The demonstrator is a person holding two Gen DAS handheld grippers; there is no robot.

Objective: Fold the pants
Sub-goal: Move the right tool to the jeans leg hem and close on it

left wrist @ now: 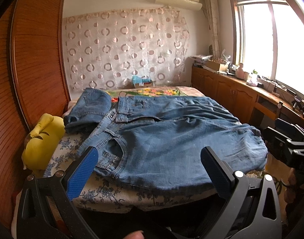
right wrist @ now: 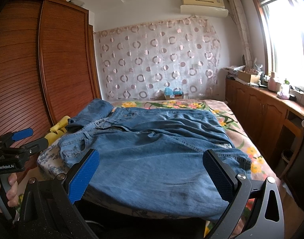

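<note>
Both tongs, left gripper [left wrist: 150,171] and right gripper [right wrist: 152,173], gape wide and empty over blue denim pants [left wrist: 171,135] spread flat on the floral-sheeted bed [right wrist: 241,139], between louvred wooden wardrobe [left wrist: 38,59] and sunlit window [left wrist: 275,35].

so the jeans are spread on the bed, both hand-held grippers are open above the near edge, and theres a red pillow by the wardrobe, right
Nearly. The pillow by the wardrobe is yellow, not red; the left wrist view shows it plainly. The rest stands: the jeans lie spread on the bed, and the left hand-held gripper and right hand-held gripper are both open above its near edge.
</note>
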